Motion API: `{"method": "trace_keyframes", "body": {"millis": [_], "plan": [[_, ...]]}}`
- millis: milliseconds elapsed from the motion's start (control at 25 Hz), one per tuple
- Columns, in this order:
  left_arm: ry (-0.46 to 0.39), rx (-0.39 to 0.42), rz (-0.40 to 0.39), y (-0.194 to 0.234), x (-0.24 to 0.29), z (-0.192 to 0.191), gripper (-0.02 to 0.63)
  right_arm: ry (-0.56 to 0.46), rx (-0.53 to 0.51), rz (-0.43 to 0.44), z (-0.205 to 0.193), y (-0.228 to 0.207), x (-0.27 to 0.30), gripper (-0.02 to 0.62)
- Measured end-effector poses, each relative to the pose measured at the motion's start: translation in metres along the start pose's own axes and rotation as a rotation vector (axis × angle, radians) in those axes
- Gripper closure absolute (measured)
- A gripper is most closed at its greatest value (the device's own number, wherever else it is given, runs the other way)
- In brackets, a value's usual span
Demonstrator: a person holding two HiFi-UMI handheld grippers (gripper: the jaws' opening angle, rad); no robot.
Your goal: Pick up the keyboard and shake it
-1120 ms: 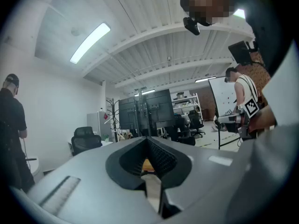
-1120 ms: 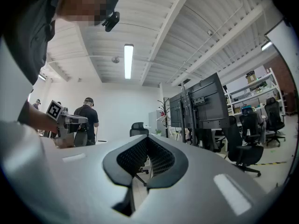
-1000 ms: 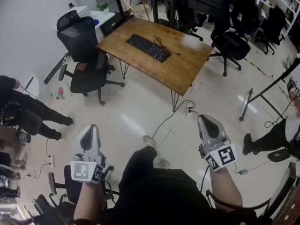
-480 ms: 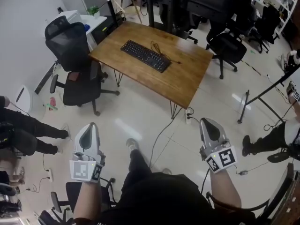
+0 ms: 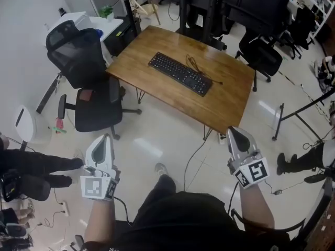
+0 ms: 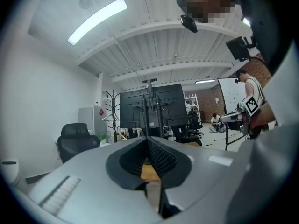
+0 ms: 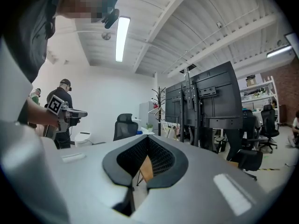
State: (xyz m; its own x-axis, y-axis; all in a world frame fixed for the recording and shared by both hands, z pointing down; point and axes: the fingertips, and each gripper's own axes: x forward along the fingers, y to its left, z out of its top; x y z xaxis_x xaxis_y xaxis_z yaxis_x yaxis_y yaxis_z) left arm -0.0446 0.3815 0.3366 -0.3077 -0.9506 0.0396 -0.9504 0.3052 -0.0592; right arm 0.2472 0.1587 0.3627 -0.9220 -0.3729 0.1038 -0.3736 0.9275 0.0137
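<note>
The left gripper (image 5: 105,138) and right gripper (image 5: 232,131) were held clenched and empty, well apart from the keyboard (image 5: 180,73) laid on the wooden table (image 5: 231,96), apparently with a cable (image 5: 197,68) beside it.

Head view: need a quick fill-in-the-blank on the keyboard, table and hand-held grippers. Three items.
1. The keyboard lying on the wooden table is ____ in colour.
2. The left hand-held gripper and the right hand-held gripper are both empty, with jaws ____.
3. In the head view, the office chair stands at the table's ____ side.

Missing words: black; shut; left
</note>
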Motion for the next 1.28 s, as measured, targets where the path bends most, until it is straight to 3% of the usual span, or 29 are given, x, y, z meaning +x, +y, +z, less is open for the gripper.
{"method": "trace_keyframes", "body": {"millis": [160,360,640,880,1080,1200,1280], "plan": [[0.013,0.009,-0.021,0.041,0.017,-0.010,0.606,-0.010,0.014,-0.044,0.005,0.006,0.041,0.594],[0.032,0.010,-0.036,0.083,0.046,-0.026,0.606,-0.004,-0.059,-0.056,0.017,0.018,0.078,0.594],[0.023,-0.017,-0.099,0.076,0.103,-0.020,0.606,0.054,-0.029,-0.123,0.000,-0.017,0.089,0.594],[0.022,0.029,-0.117,0.085,0.173,-0.013,0.606,0.034,-0.002,-0.190,-0.030,-0.068,0.142,0.594],[0.015,0.082,-0.149,0.096,0.264,0.003,0.606,0.153,-0.073,-0.239,-0.082,-0.119,0.183,0.594],[0.043,0.104,-0.213,0.094,0.321,-0.005,0.606,0.200,0.006,-0.293,-0.109,-0.153,0.195,0.594],[0.106,0.127,-0.247,0.098,0.354,-0.027,0.606,0.240,0.066,-0.308,-0.131,-0.164,0.206,0.594]]}}
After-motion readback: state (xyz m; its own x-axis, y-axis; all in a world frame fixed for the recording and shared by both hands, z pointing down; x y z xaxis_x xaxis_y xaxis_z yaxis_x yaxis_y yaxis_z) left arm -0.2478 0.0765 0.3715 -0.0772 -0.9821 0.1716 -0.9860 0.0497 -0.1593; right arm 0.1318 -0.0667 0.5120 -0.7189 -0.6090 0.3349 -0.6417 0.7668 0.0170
